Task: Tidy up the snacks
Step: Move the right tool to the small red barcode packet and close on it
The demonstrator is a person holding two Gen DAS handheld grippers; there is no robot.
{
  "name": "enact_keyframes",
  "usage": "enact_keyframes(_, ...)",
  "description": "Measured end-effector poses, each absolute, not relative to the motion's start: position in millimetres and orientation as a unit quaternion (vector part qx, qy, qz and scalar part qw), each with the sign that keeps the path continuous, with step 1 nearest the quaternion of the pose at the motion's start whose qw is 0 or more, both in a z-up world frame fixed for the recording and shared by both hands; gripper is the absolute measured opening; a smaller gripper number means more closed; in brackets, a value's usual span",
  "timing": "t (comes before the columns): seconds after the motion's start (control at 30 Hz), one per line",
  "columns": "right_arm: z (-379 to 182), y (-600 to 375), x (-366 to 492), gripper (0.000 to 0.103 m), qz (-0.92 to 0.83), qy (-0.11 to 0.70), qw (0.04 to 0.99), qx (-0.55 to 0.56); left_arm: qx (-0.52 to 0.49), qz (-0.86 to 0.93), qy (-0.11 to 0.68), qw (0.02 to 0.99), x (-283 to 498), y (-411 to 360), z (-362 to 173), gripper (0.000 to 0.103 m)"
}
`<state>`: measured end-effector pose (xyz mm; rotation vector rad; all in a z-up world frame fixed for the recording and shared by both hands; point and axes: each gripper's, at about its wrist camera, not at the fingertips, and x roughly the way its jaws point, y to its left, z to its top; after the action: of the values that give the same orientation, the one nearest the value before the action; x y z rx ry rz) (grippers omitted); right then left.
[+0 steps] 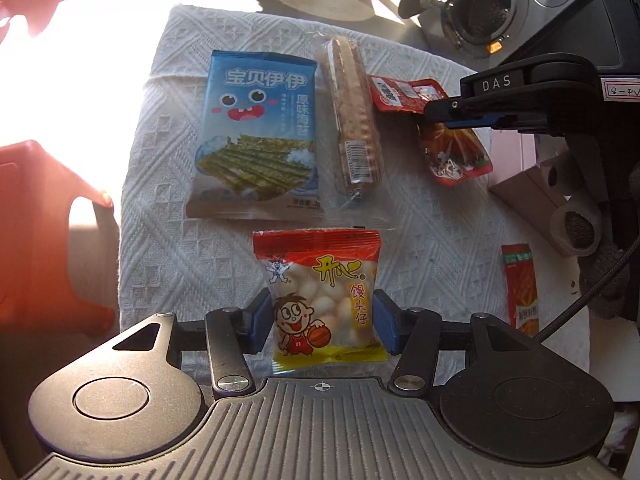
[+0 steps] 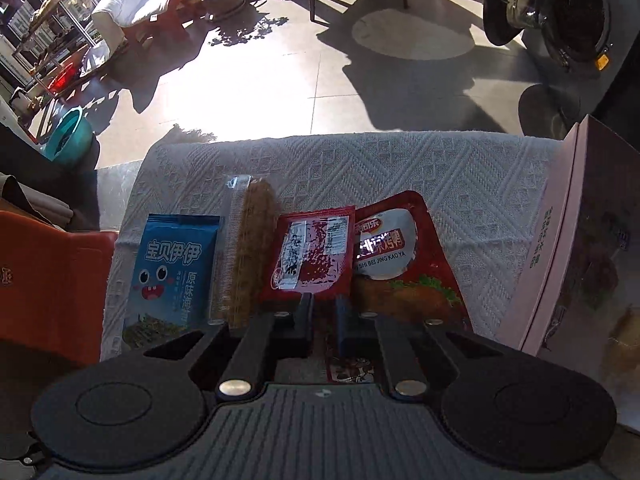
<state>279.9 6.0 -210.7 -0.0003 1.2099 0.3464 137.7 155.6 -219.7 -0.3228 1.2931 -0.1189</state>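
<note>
Left gripper (image 1: 323, 322): its blue pads press the two sides of a bun-snack bag (image 1: 320, 300), a red, yellow and clear packet printed with a cartoon boy; the bag stands upright between the pads, just in front of the row of other snacks.
Right gripper (image 2: 323, 322): its jaws are drawn together on the lower edge of a small red packet (image 2: 312, 258); in the left wrist view the same gripper (image 1: 434, 114) comes in from the right and pinches that packet (image 1: 404, 94) at its corner.
Roast-duck pouch (image 2: 404, 264): red with a white label, lying just right of the small red packet and partly under it; seen in the left wrist view as well (image 1: 456, 156).
Seaweed bag (image 1: 260, 136): blue with a cartoon face, flat on the cloth at the left end of the row.
Long clear-wrapped bar (image 1: 354, 120): lying lengthwise just right of the seaweed bag, between it and the red packets.
Red stick packet (image 1: 522, 288): alone near the right edge of the cloth, well apart from the row.
Bench (image 1: 168, 208): covered by a white textured cloth that carries all the snacks.
Pink box (image 2: 560, 240): standing at the right side of the cloth.
Orange stool (image 1: 52, 240): beside the bench on the left.
Washing machine (image 1: 500, 4): behind, door open.
</note>
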Motion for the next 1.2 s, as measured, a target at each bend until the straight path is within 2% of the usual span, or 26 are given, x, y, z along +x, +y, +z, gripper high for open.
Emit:
enact_keyframes(0.03, -209.9, 5.0, 279.0, 0.018, 0.166, 0.557, 0.813, 0.001, -0.148, -0.057, 0.599, 0.785, 137.8, 154.7, -219.8, 0.058)
enact_keyframes(0.17, -217.4, 14.1, 287.8, 0.057, 0.15, 0.529, 0.835, 0.0, -0.145, -0.061, 0.6, 0.784, 134.9, 156.1, -216.6, 0.058)
enact_keyframes(0.3, -235.6, 39.5, 301.0, 0.066, 0.152, 0.524, 0.837, -0.053, -0.146, -0.061, 0.605, 0.78, 136.2, 162.8, -219.9, 0.058)
enact_keyframes(0.37, -241.4, 56.6, 298.3, 0.067, 0.161, 0.517, 0.832, -0.118, -0.15, -0.061, 0.609, 0.777, 136.9, 165.0, -222.3, 0.058)
enact_keyframes(0.43, -242.8, 62.8, 289.6, 0.067, 0.17, 0.518, 0.824, -0.155, -0.154, -0.063, 0.61, 0.775, 137.9, 165.3, -224.1, 0.058)
enact_keyframes(0.47, -241.6, 61.6, 285.3, 0.062, 0.176, 0.52, 0.821, -0.158, -0.153, -0.066, 0.61, 0.774, 137.8, 164.5, -223.8, 0.058)
enact_keyframes(0.5, -239.6, 59.2, 279.5, 0.055, 0.184, 0.522, 0.817, -0.159, -0.153, -0.069, 0.611, 0.774, 138.4, 163.1, -223.5, 0.058)
enact_keyframes(0.53, -236.5, 55.4, 271.3, 0.04, 0.186, 0.524, 0.816, -0.161, -0.151, -0.072, 0.611, 0.774, 139.4, 161.5, -223.7, 0.058)
enact_keyframes(0.57, -233.5, 48.9, 265.2, 0.03, 0.184, 0.526, 0.815, -0.158, -0.15, -0.075, 0.612, 0.773, 139.6, 159.9, -224.0, 0.058)
enact_keyframes(0.63, -226.0, 36.3, 256.3, 0.016, 0.185, 0.536, 0.813, -0.131, -0.147, -0.078, 0.612, 0.773, 139.1, 157.8, -224.3, 0.058)
enact_keyframes(0.7, -212.7, 19.2, 242.2, 0.009, 0.185, 0.54, 0.815, -0.101, -0.144, -0.078, 0.613, 0.773, 138.9, 155.5, -224.2, 0.058)
enact_keyframes(0.8, -200.8, -4.8, 222.6, 0.007, 0.18, 0.546, 0.815, -0.073, -0.141, -0.08, 0.616, 0.771, 138.8, 148.2, -225.1, 0.058)
enact_keyframes(1.1, -212.3, -79.9, 170.2, 0.006, 0.166, 0.649, 0.742, 0.03, -0.111, -0.107, 0.632, 0.76, 138.4, 107.2, -229.6, 0.058)
enact_keyframes(1.13, -210.9, -82.9, 159.8, 0.007, 0.161, 0.646, 0.746, 0.026, -0.107, -0.108, 0.633, 0.759, 138.6, 104.1, -230.0, 0.058)
enact_keyframes(1.2, -207.4, -85.3, 151.2, 0.015, 0.148, 0.63, 0.762, 0.003, -0.095, -0.108, 0.636, 0.758, 138.0, 96.5, -229.5, 0.058)
